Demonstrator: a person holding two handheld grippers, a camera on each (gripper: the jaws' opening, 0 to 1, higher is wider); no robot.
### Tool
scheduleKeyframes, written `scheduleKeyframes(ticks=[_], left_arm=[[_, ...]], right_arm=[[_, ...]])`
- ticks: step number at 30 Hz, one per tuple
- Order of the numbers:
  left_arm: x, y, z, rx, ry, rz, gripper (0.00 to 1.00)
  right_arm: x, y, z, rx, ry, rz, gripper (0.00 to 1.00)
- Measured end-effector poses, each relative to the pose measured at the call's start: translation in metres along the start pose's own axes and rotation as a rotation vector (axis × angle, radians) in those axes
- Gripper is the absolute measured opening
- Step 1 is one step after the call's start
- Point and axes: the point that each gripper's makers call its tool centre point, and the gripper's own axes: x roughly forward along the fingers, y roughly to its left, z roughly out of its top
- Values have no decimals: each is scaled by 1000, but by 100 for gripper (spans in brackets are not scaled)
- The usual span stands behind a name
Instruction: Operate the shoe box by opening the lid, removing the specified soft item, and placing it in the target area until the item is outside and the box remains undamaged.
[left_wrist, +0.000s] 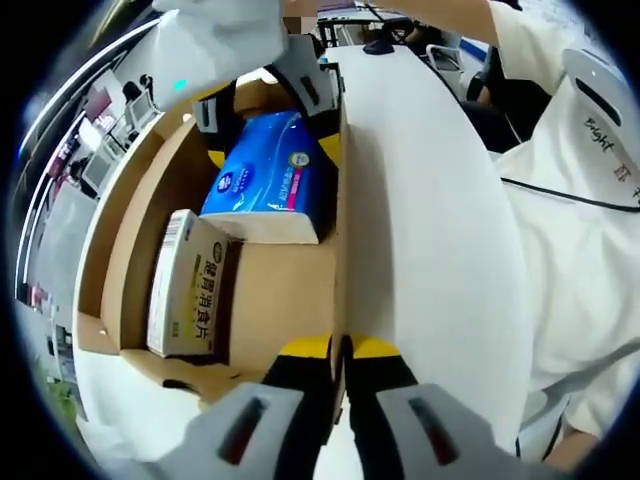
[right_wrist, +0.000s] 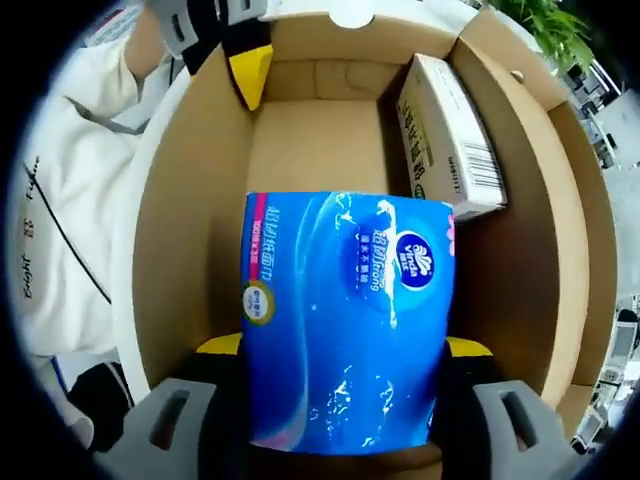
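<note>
My right tool (right_wrist: 345, 345) grips the blue tissue pack (right_wrist: 345, 320) inside the box (right_wrist: 200, 200); a carton (right_wrist: 445, 125) lies beside it. My left tool (left_wrist: 340, 350) pinches the box wall.

The left tongs (left_wrist: 340, 350) are being held closed on the upright wall of the open cardboard shoe box (left_wrist: 130, 230), their yellow-tipped jaws pinched on either side of that wall. Inside the box, a blue tissue pack (left_wrist: 270, 175) is being gripped at its far end by the right tongs (left_wrist: 268, 105), whose yellow-tipped jaws are sitting on either side of it. A small white carton (left_wrist: 188, 285) is lying on the box floor, just beside the pack. The white lid (left_wrist: 420, 210) is being kept open alongside a person's white sleeve (left_wrist: 585, 230).
</note>
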Motion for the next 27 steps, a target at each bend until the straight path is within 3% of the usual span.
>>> scheduleKeyframes(ticks=[27], left_arm=[[-1, 0, 1, -1, -16, 8, 4]], right_arm=[[10, 3, -3, 30, 62, 70, 83]])
